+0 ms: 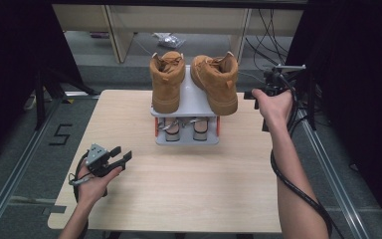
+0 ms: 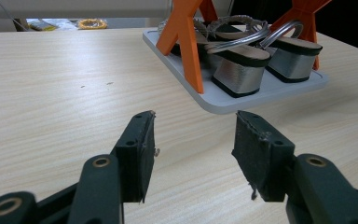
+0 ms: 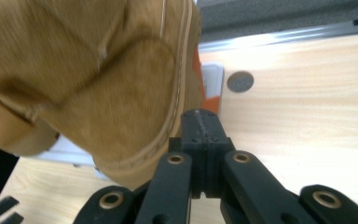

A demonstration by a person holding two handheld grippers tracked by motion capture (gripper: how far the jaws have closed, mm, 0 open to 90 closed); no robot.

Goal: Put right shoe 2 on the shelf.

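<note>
Two tan boots stand on the top shelf of a small grey rack (image 1: 195, 102), the left boot (image 1: 166, 82) and the right boot (image 1: 216, 82). A pair of silver-heeled sandals (image 1: 186, 128) (image 2: 242, 70) sits on the lower shelf between orange supports (image 2: 186, 42). My right gripper (image 1: 250, 94) (image 3: 200, 116) is shut with nothing between its jaws, close beside the right boot's sole (image 3: 98, 79). My left gripper (image 1: 122, 155) (image 2: 193, 126) rests open and empty at the table's front left, pointing toward the rack.
The rack stands at the far middle of a wooden table (image 1: 179, 194). Pale shelving (image 1: 179, 25) and loose cables (image 1: 268, 35) lie behind it. Dark frames flank both sides. A round grey spot (image 3: 240, 81) marks the tabletop near the rack.
</note>
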